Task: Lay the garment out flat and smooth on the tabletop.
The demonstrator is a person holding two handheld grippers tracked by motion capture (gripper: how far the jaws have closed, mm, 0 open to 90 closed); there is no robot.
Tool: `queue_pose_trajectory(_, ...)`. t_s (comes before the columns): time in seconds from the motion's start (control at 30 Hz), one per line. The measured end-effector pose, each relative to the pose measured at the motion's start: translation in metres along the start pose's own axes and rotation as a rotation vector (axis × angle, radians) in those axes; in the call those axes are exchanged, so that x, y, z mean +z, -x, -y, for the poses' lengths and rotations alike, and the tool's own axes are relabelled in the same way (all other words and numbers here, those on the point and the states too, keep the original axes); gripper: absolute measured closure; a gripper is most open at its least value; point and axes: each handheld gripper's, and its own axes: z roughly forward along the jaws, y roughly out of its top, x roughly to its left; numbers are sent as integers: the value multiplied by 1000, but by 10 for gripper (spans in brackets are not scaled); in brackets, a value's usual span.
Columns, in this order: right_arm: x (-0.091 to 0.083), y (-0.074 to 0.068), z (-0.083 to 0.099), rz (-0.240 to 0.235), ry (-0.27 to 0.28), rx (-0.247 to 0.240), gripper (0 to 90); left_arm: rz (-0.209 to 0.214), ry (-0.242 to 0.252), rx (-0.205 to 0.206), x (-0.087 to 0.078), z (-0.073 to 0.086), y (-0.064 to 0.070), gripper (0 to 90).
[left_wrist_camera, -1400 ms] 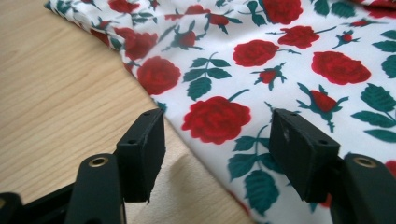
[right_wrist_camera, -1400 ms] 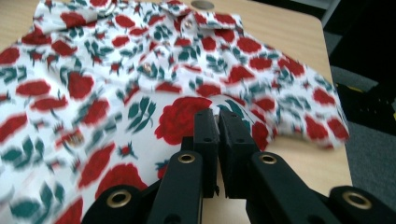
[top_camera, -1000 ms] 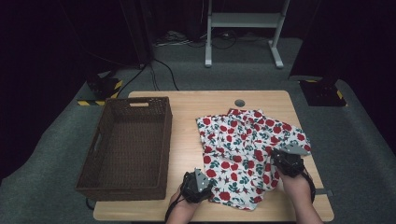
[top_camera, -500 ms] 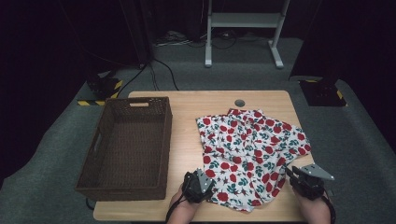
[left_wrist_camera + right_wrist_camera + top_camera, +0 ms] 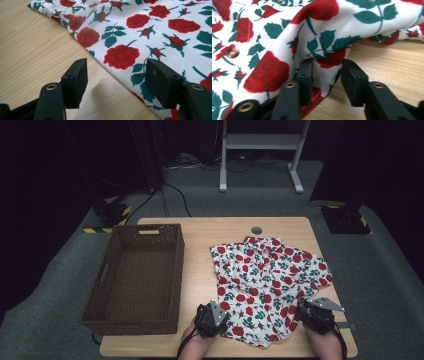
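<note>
A white garment printed with red roses (image 5: 265,280) lies rumpled on the right half of the wooden table (image 5: 200,235). My left gripper (image 5: 212,318) sits at the garment's near left corner. In the left gripper view it (image 5: 117,81) is open and straddles the cloth's edge (image 5: 120,53), with one jaw over bare wood and the other over the cloth. My right gripper (image 5: 315,315) is at the garment's near right edge. In the right gripper view its jaws (image 5: 325,72) stand partly apart with a raised fold of the garment (image 5: 274,70) between them.
A dark wicker basket (image 5: 102,317) with nothing in it takes up the left of the table. A small round hole (image 5: 256,230) sits near the far table edge. Bare wood shows between basket and garment. Beyond the table are cables and a metal stand (image 5: 260,142).
My right gripper has pulled back from the garment's right side towards the near right edge of the table. The left gripper has hardly moved.
</note>
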Motion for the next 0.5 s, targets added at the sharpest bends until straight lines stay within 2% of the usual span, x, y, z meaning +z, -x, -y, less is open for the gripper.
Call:
queue_pose_trajectory(0.37,-2,-5,1,-8,-3,-21,871,-1,0,0,0,0,0,351)
queue_pose_trajectory(0.5,-2,-5,2,-3,4,-26,888,8,-4,-8,0,0,-1,352)
